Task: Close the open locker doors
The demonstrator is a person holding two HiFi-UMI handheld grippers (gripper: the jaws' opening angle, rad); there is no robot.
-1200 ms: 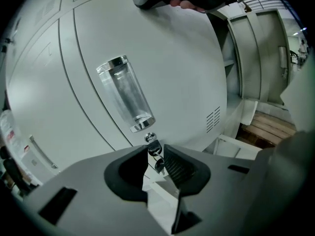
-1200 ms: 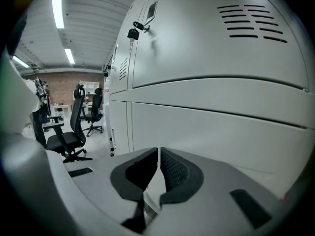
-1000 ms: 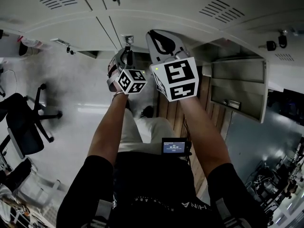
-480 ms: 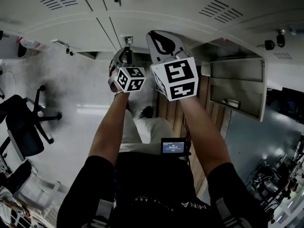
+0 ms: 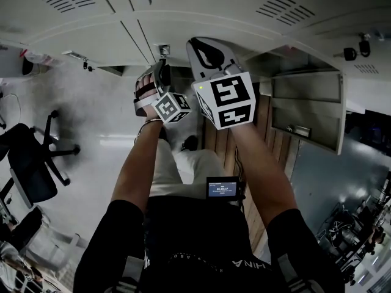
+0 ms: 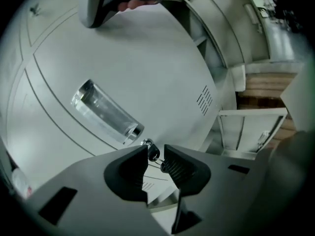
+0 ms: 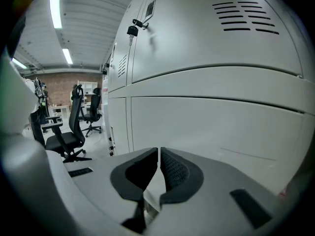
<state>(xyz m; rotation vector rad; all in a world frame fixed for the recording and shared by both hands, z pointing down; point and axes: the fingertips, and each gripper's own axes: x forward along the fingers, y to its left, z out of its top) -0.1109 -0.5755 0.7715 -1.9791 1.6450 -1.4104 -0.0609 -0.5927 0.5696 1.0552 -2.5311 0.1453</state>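
Observation:
The grey locker door point(image 6: 147, 68) fills the left gripper view, with a clear label holder point(image 6: 106, 113) on it. Just below that holder a small black key point(image 6: 153, 153) sticks out of the lock. My left gripper point(image 6: 155, 157) is shut on this key, its body rolled to one side point(image 5: 162, 66). Beside it, my right gripper point(image 5: 198, 44) is shut on nothing and points at closed locker fronts point(image 7: 211, 122). To the right, an open locker door point(image 5: 305, 112) swings out from its compartment; it also shows as an open door point(image 6: 251, 132) in the left gripper view.
Another key point(image 7: 132, 31) hangs in a lock higher on the closed lockers. Black office chairs point(image 5: 33, 157) stand on the grey floor to the left, with more chairs point(image 7: 74, 127) in the right gripper view. A wooden strip point(image 5: 223, 142) lies below the open locker.
My left gripper has rolled about its own axis on the key, so its marker cube has tilted. The right gripper has stayed still.

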